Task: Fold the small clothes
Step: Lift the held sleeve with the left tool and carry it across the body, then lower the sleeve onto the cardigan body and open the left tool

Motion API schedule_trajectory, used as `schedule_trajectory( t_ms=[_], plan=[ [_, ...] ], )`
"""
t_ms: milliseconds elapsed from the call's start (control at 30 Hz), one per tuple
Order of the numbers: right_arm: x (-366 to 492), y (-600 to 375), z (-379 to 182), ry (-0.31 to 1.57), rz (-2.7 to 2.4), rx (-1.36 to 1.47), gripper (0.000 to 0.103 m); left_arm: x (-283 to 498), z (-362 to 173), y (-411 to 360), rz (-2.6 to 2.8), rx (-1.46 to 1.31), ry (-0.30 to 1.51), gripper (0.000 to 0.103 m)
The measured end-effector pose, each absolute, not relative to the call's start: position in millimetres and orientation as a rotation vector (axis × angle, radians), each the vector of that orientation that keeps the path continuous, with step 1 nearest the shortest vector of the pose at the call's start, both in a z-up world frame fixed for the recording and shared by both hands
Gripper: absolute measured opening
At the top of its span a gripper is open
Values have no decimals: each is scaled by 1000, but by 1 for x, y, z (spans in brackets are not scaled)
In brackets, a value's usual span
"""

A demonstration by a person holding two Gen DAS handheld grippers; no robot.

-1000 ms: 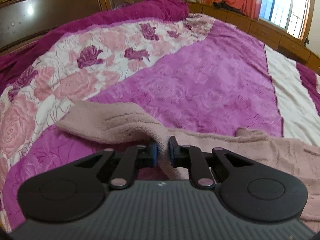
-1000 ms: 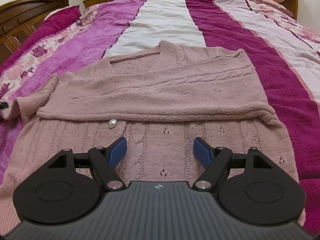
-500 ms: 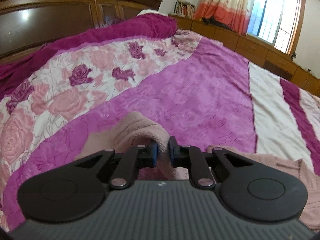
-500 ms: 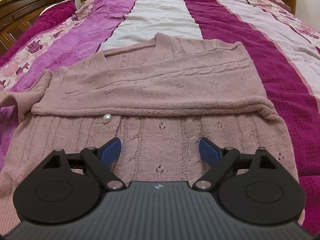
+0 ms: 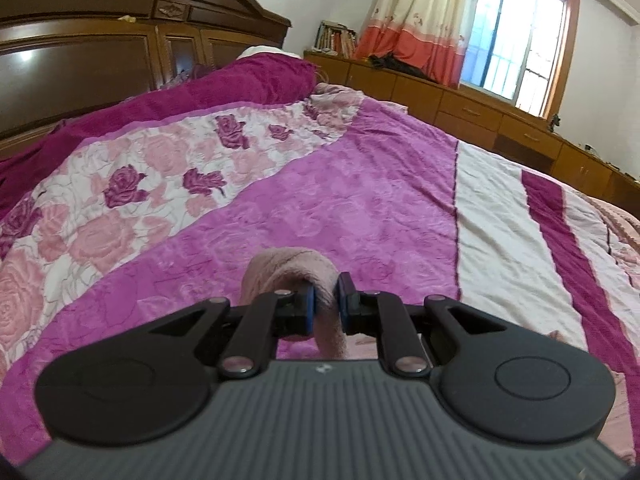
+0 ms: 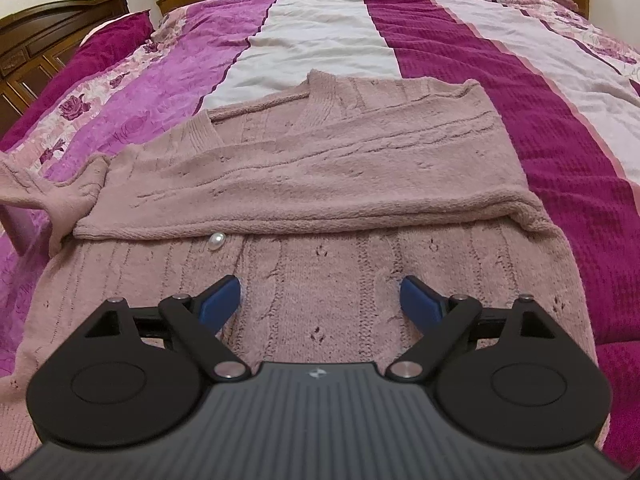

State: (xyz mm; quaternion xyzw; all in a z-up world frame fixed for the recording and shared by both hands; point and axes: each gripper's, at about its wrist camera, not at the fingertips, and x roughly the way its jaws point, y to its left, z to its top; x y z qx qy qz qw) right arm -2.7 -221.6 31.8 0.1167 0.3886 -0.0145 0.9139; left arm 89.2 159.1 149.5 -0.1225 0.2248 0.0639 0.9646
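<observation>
Sleeve [image 6: 60, 196] of the pink cardigan [image 6: 320, 168], at far left, lifted off the bedspread [image 6: 540, 80] and pinched between the closed pads of the left gripper [image 5: 325, 300]. Cardigan body flat on the bedspread, other sleeve folded across it, pearl button [image 6: 216, 241] below the fold. Right gripper [image 6: 321, 300] over the hem, its jaws having just opened wide, gripping nothing.
</observation>
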Motion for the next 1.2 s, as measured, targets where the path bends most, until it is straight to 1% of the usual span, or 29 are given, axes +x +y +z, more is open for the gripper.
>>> schedule_trajectory(
  t_ms=[233, 433, 700, 833, 867, 1000, 1033, 1067, 1133, 1200],
  plan=[
    [-8, -228, 36, 789, -28, 249, 92, 90, 161, 120, 57, -221, 438, 14],
    [-17, -238, 43, 753, -40, 247, 92, 92, 152, 75, -27, -219, 473, 14],
    [-20, -254, 39, 753, -66, 289, 92, 92, 111, 18, -137, -165, 575, 14],
    [-19, -254, 37, 757, -67, 290, 92, 97, 86, 2, -165, -138, 636, 14],
    [-19, -253, 37, 756, -66, 288, 92, 97, 82, 0, -176, -131, 647, 16],
    [-19, -251, 36, 758, -64, 281, 92, 95, 70, -8, -205, -79, 684, 17],
    [-18, -251, 36, 759, -65, 281, 92, 94, 68, -9, -209, -66, 694, 23],
    [-17, -251, 36, 760, -65, 281, 92, 93, 67, -10, -205, -56, 704, 35],
    [-16, -250, 36, 757, -65, 282, 92, 88, 66, -7, -197, -36, 718, 45],
    [-16, -249, 37, 752, -62, 282, 92, 83, 68, -2, -203, -25, 722, 47]
  ],
)
